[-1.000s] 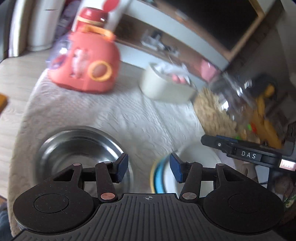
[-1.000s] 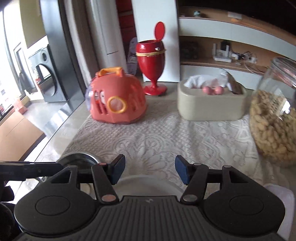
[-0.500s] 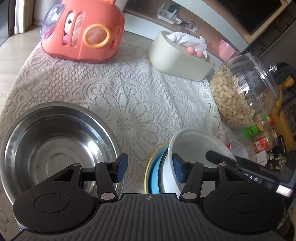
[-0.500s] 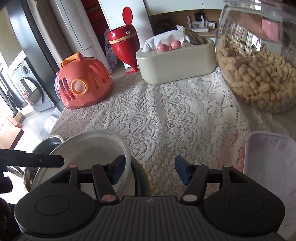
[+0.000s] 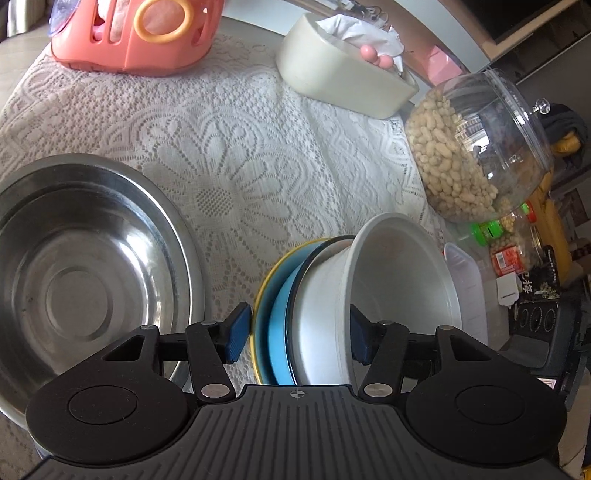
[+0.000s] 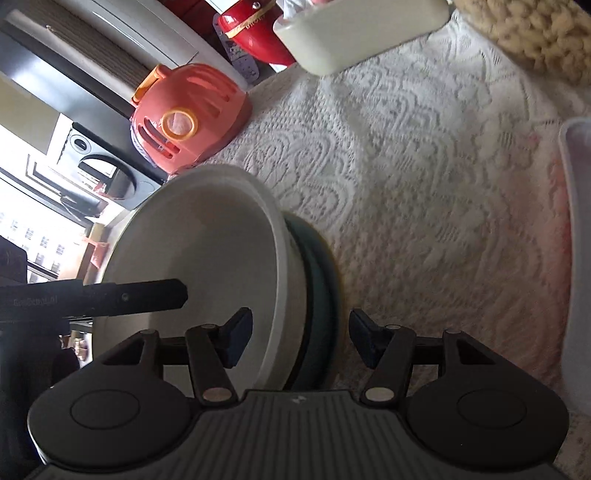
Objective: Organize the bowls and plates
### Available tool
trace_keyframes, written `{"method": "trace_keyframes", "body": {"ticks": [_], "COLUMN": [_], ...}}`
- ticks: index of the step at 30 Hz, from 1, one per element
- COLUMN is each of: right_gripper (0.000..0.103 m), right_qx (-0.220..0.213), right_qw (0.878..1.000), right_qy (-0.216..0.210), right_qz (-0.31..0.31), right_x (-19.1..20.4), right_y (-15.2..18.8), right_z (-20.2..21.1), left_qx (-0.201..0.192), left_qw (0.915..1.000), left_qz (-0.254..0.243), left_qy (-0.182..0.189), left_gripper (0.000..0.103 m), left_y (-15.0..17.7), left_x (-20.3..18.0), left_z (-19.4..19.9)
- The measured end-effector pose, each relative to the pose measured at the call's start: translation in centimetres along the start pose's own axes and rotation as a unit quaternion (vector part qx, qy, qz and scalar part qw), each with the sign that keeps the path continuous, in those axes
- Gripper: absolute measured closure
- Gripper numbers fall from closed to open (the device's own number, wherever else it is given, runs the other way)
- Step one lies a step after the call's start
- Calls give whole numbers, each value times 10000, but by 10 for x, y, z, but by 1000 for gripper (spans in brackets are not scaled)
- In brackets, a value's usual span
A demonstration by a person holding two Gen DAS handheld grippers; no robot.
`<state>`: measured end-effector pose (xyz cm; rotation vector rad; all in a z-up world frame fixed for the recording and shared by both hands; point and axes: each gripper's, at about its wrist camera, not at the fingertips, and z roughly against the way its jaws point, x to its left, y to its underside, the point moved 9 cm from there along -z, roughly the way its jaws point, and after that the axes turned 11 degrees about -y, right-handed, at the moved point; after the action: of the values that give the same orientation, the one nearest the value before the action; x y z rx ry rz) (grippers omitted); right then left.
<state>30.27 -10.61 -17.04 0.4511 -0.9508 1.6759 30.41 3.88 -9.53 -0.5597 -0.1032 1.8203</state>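
Now, left gripper (image 5: 297, 334): jaws spread, straddling the stacked dishes' edges.
Right gripper (image 6: 300, 334): spread wide, gripping nothing.
White bowl (image 5: 391, 291): atop blue plate (image 5: 277, 332), centre.
Steel bowl (image 5: 77, 280): nine o'clock, on lace cloth (image 5: 240, 147).

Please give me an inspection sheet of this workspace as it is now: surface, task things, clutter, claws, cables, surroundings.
Surface: white lace tablecloth.
Job's things: white bowl stacked on blue plate and yellow plate; empty steel bowl beside them.
Clutter: peanut jar, tissue box, orange toy carrier, white tray.
Grippers: left claw open astride the stack; right claw open astride the stack's opposite edge.
Cables: nothing seen.
Surroundings: red bin.
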Motion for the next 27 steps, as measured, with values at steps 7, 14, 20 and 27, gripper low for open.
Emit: {"method": "trace_keyframes", "body": {"ticks": [7, 14, 20, 27], "right_gripper": [42, 39, 39, 39], "right_qx": [22, 68, 226, 129], "right_qw": [9997, 9998, 9997, 9997], "right_qy": [-140, -65, 118, 213], "right_qz": [-192, -199, -54, 3], "right_x": [2, 5, 16, 10], "right_y": [5, 6, 12, 12], "right_z": [-7, -7, -7, -5], "left_qx": [78, 314, 447, 452], "left_qw": [9989, 9992, 9986, 9976], "left_qz": [-372, -254, -262, -520], "left_qy": [-270, -50, -54, -64], "left_gripper": [43, 43, 44, 44], "left_y": [9, 13, 21, 17], "left_x": [-9, -4, 2, -5], "left_z": [-13, -5, -4, -4]}}
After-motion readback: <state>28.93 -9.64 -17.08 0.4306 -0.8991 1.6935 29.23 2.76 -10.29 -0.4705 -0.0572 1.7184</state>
